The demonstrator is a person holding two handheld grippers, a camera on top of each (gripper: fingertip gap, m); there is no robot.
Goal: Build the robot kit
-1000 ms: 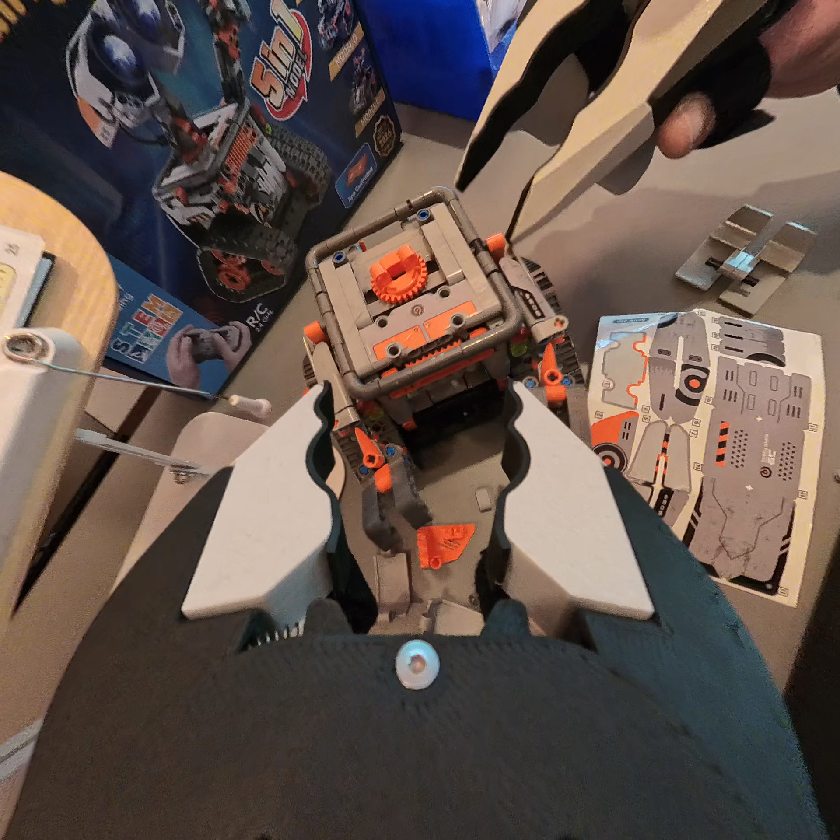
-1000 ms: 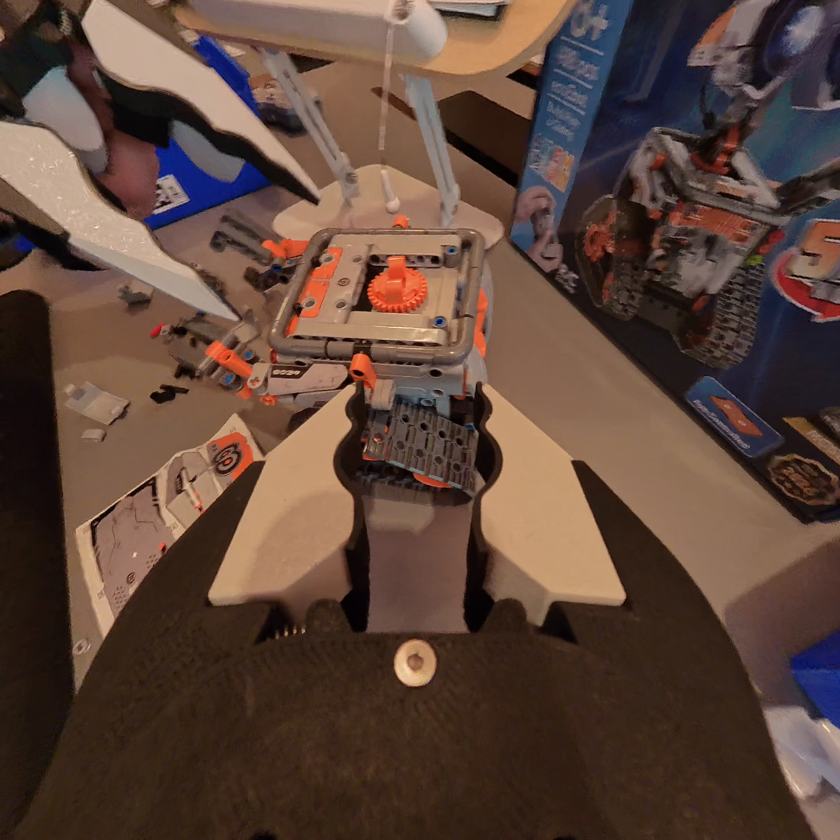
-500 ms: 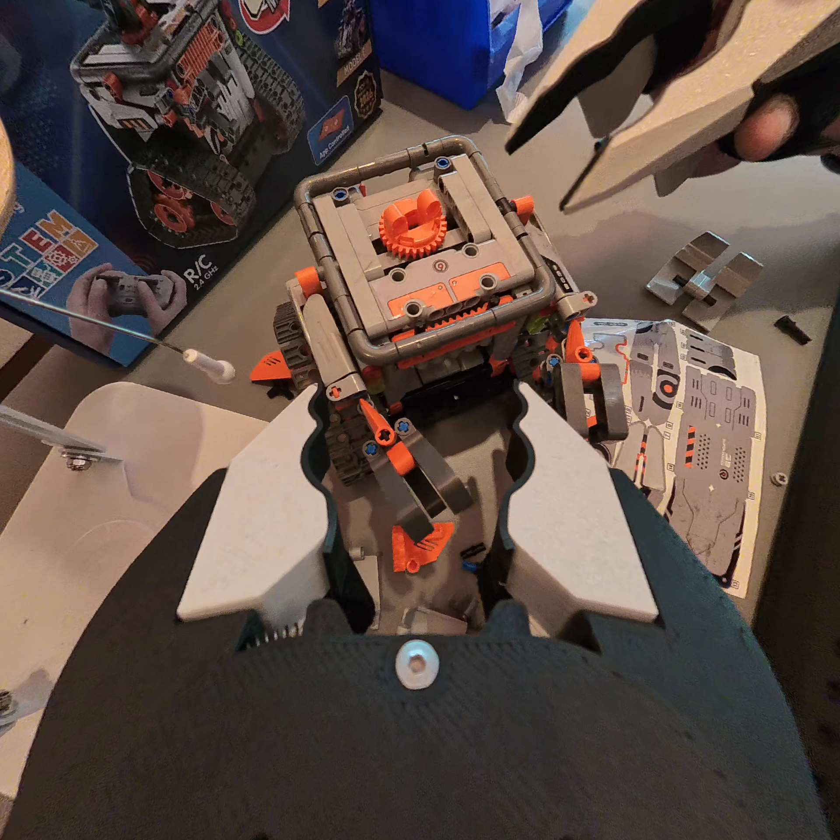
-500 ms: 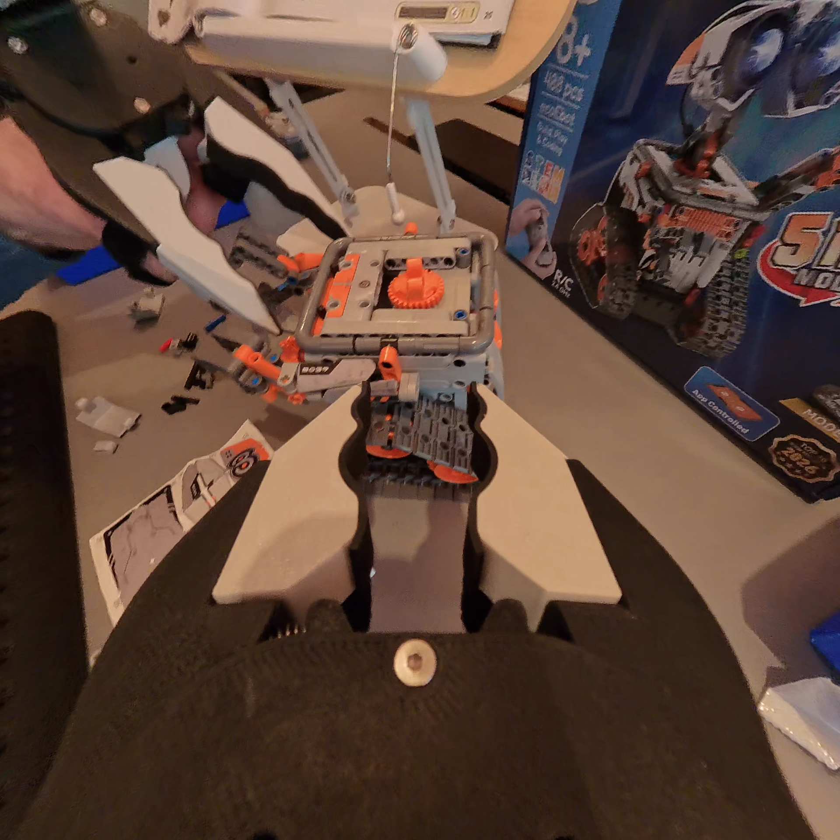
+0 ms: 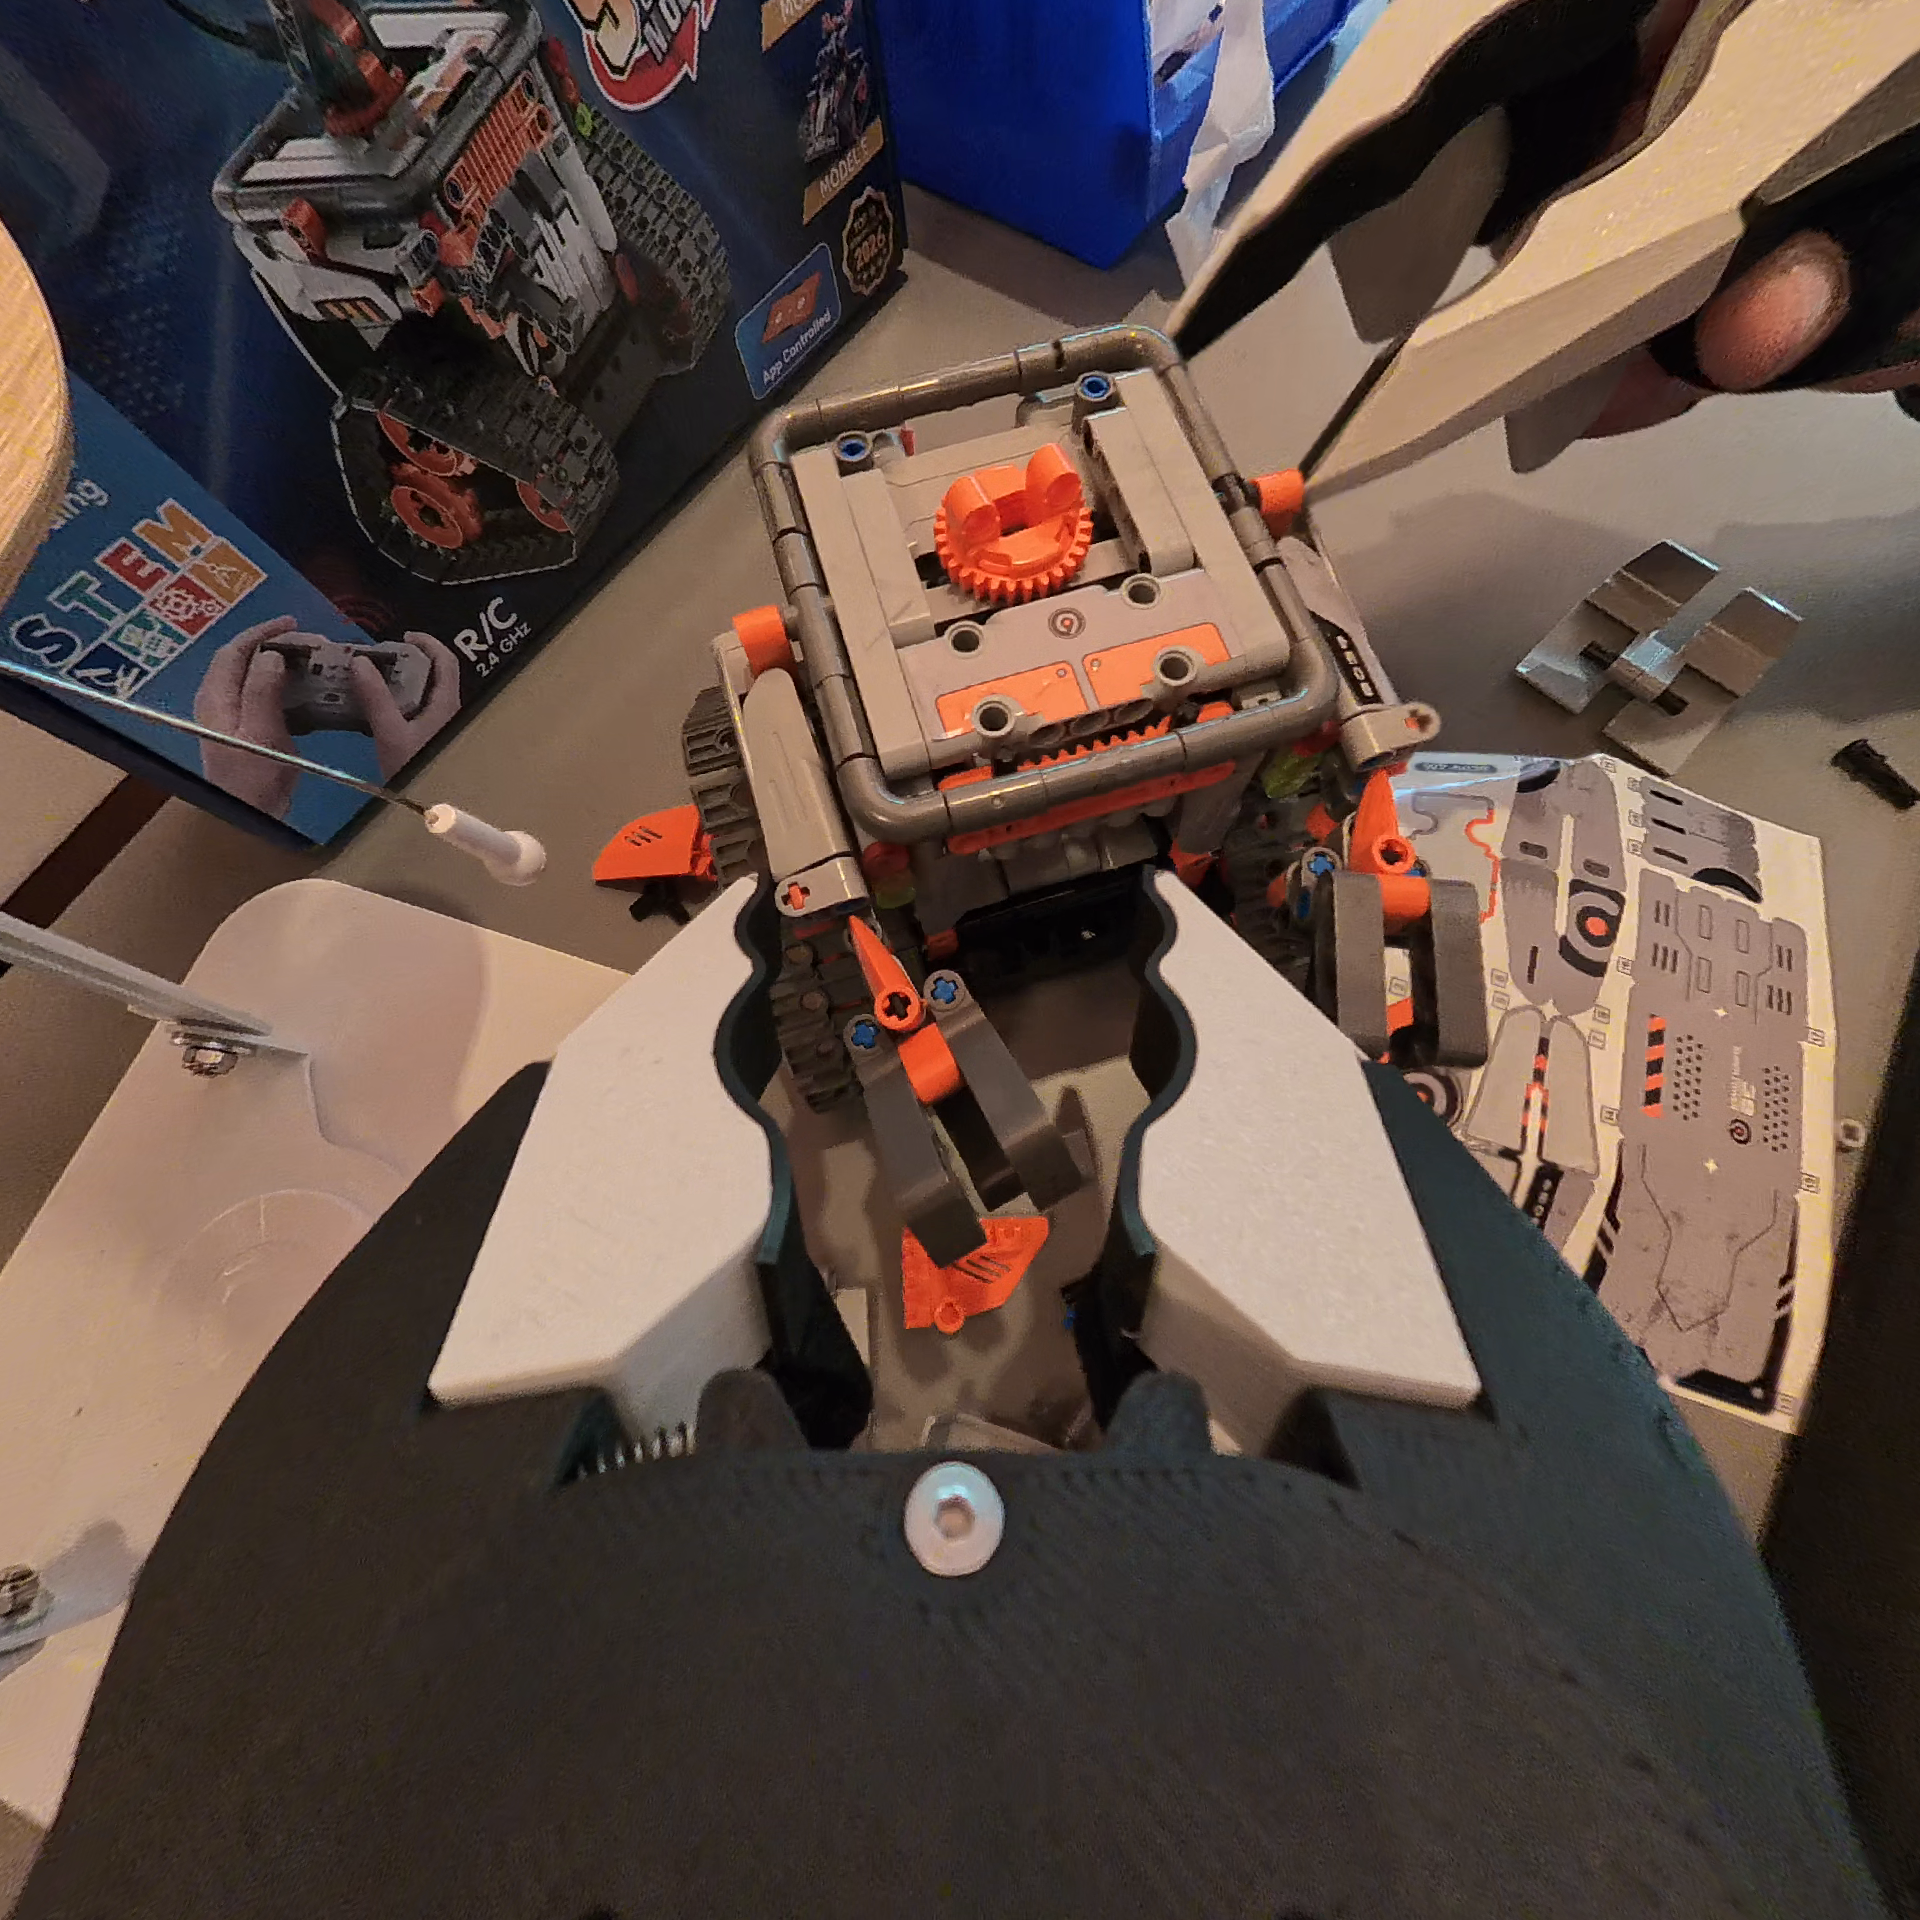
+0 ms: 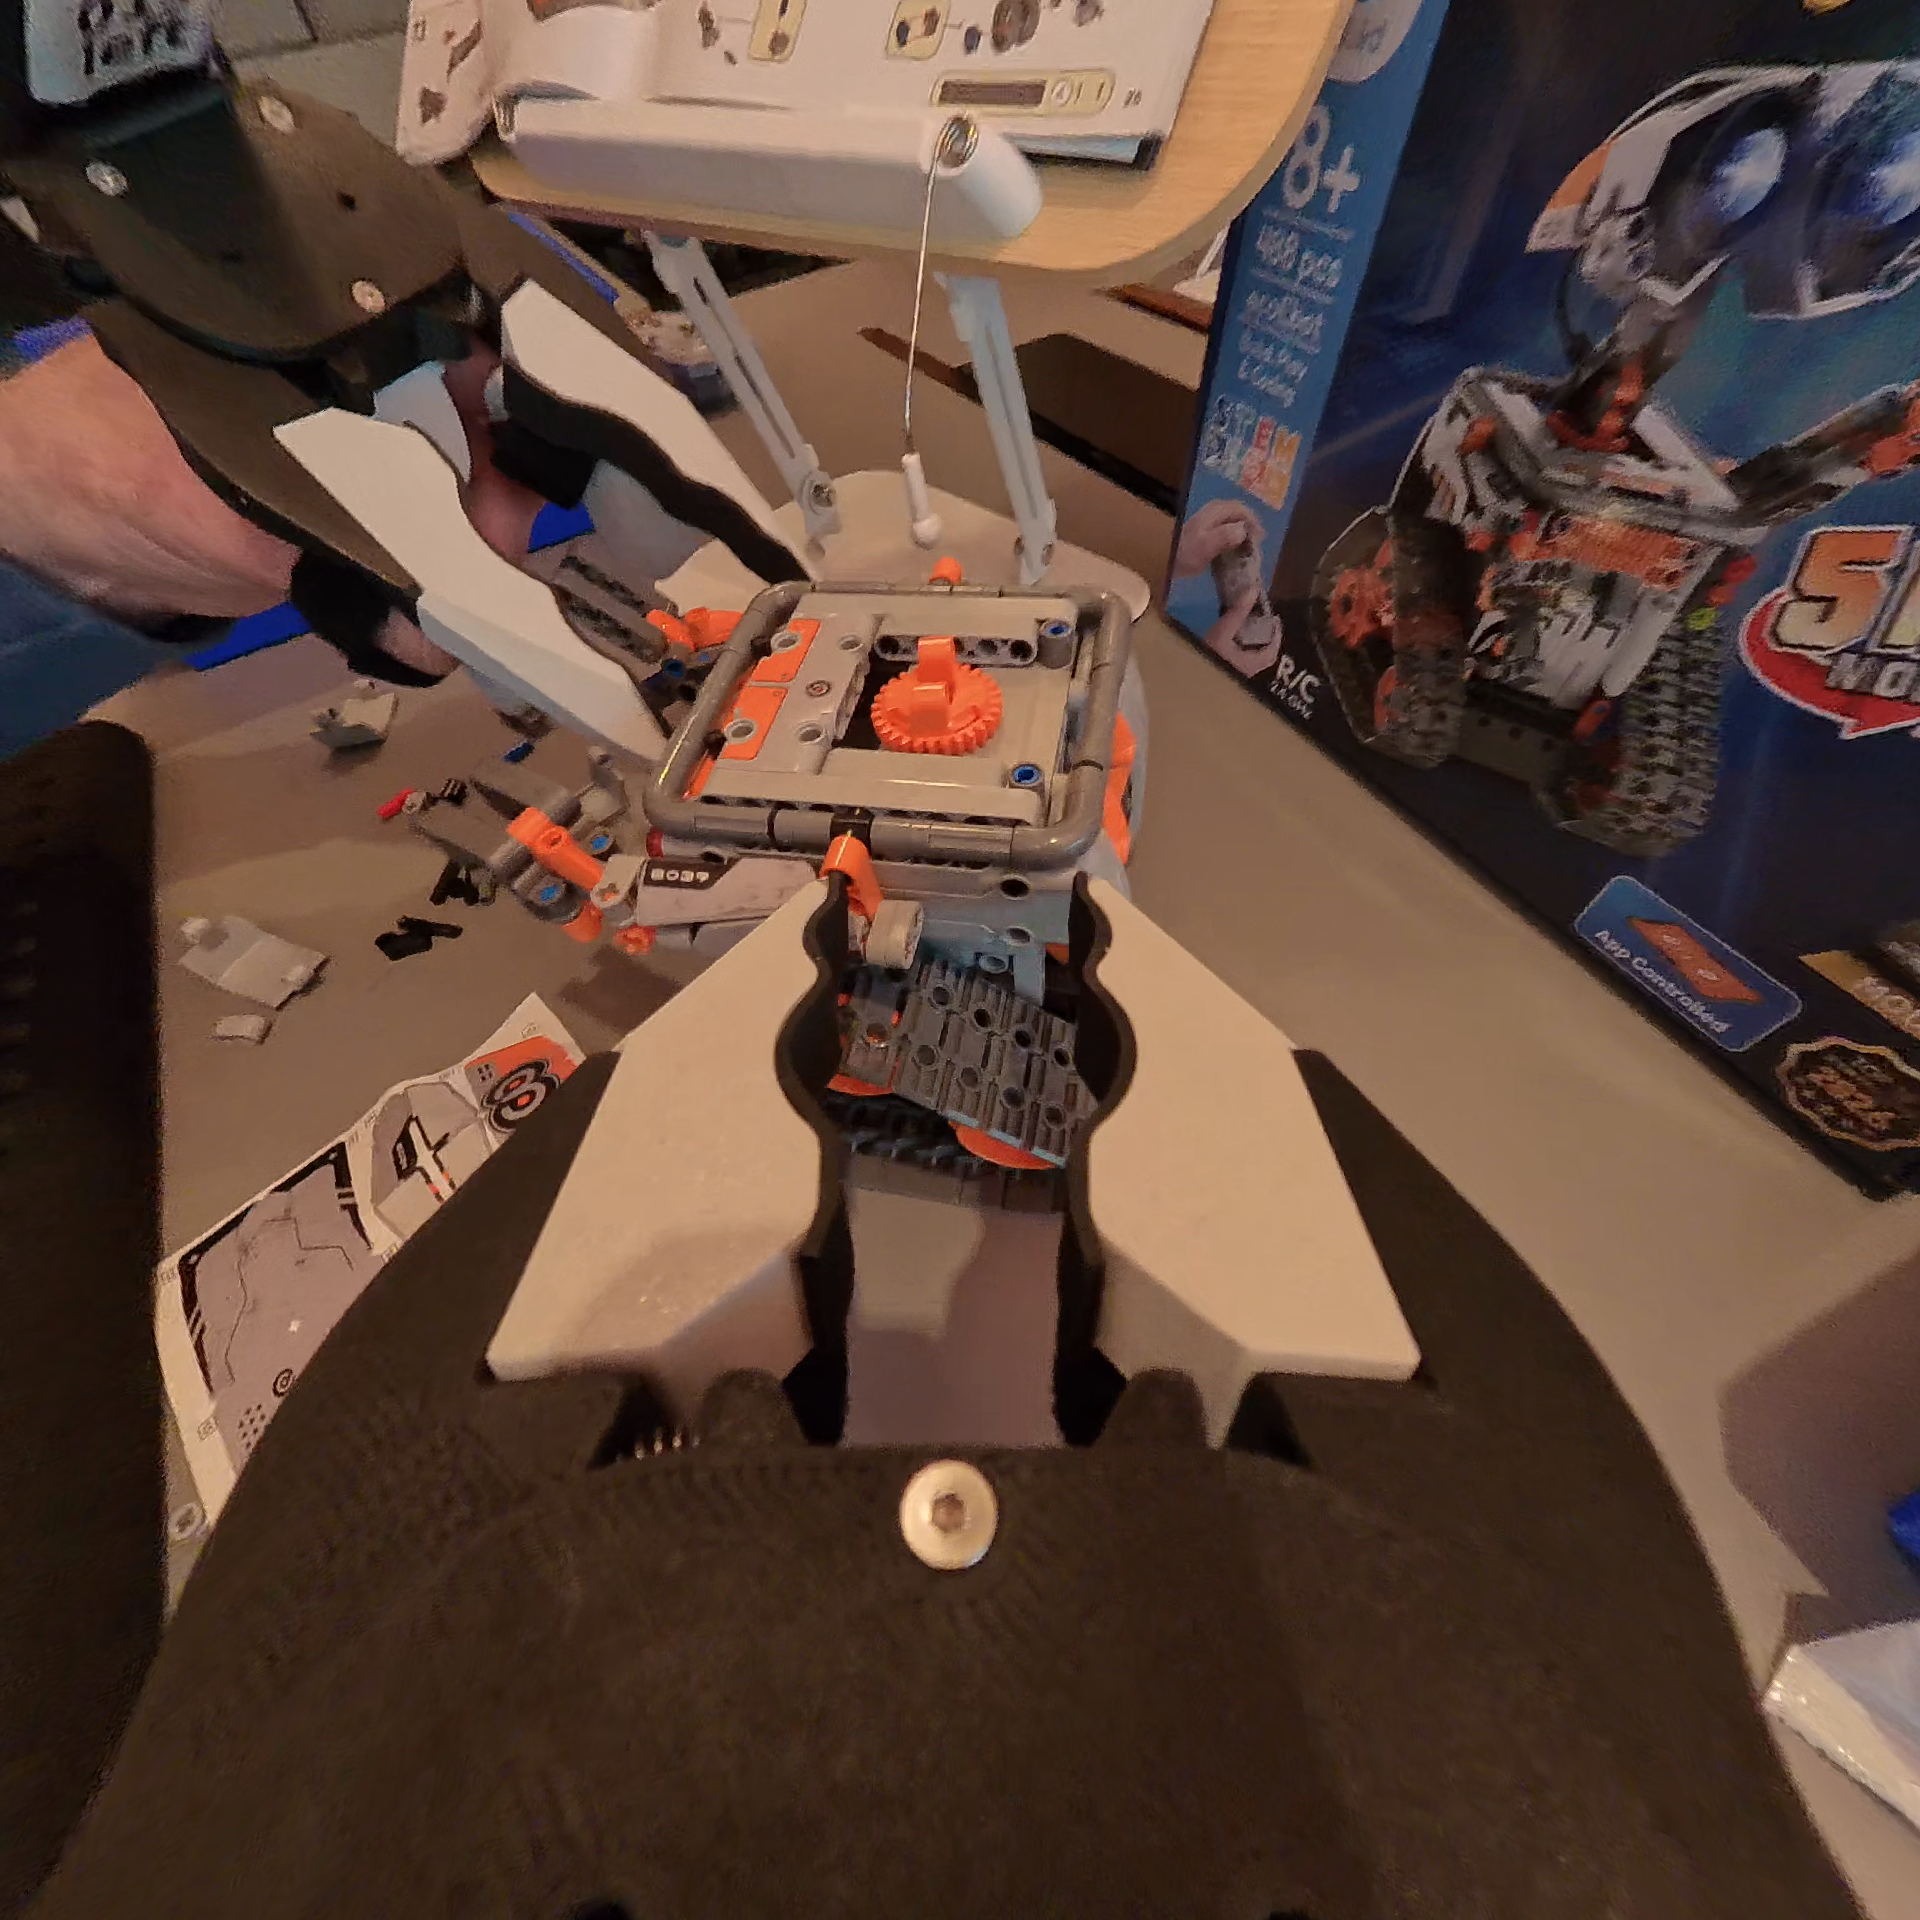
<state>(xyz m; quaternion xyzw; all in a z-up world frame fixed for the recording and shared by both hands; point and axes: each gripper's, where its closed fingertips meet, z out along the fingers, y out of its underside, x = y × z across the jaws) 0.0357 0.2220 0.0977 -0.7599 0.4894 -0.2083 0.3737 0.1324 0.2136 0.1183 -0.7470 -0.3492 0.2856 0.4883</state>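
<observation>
A grey and orange brick-built tracked vehicle [image 5: 1039, 665] stands on the grey table, with an orange gear [image 5: 1013, 530] on its square top frame. My left gripper [image 5: 956, 894] is open at its front end, the fingers flanking a dark claw arm [image 5: 966, 1122] without gripping it. A loose orange wedge [image 5: 966, 1268] lies between the fingers. My right gripper [image 6: 951, 894] is open at the vehicle's [image 6: 894, 727] side, over the grey track [image 6: 966, 1049]. Its left fingertip is at an orange pin [image 6: 847, 862]. In the left wrist view the right gripper [image 5: 1236, 405] hovers by the frame's far corner.
The toy's blue box [image 5: 416, 312] stands behind the vehicle and shows in the right wrist view [image 6: 1610, 520] too. A sticker sheet [image 5: 1662, 1091] and grey loose parts [image 5: 1652, 644] lie beside it. A white stand base [image 5: 260, 1091] holds a booklet stand [image 6: 831, 135]. Small pieces [image 6: 249, 956] are scattered about.
Both grippers have come closer to the vehicle. The right gripper's tip has dropped to the orange pin on the frame's side. Both stayed open.
</observation>
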